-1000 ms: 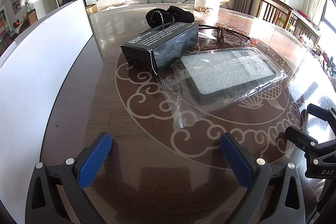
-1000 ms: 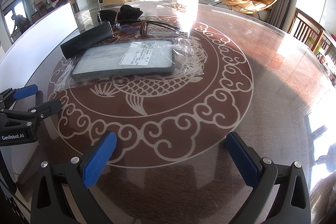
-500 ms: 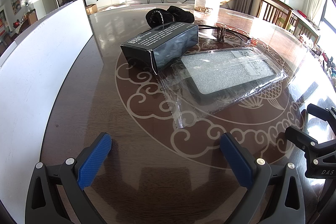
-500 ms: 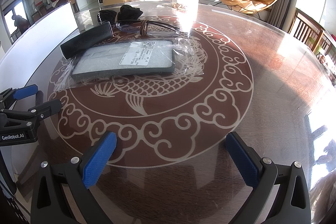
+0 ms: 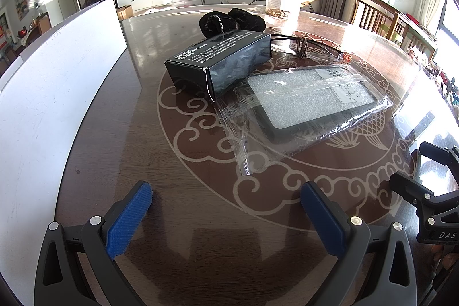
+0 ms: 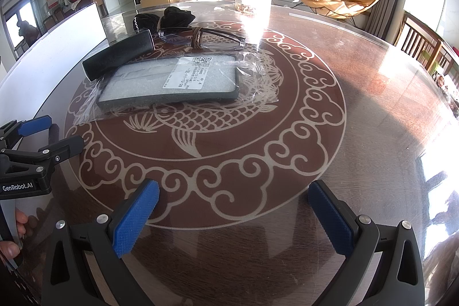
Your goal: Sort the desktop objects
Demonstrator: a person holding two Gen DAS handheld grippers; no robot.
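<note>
Grippers hover low over the round brown glass-topped table (image 6: 358, 82): the left gripper (image 5: 226, 205) and right gripper (image 6: 233, 204) both gape wide, gripping nothing. Well ahead of them, a black rectangular cardboard box (image 5: 221, 62) touches a dark phone case sealed in a clear plastic bag (image 5: 309, 102); behind lie a black fabric bundle (image 5: 232, 22) and thin-framed glasses (image 6: 198, 33).

Glossy brown tabletop (image 6: 358, 93), fish medallion inlaid. Bagged phone case (image 6: 172, 85) laid on medallion; black box (image 5: 221, 65) touching its left edge; glasses (image 6: 200, 36), black pouch (image 6: 172, 17), clear jar (image 6: 254, 5) set behind.
</note>
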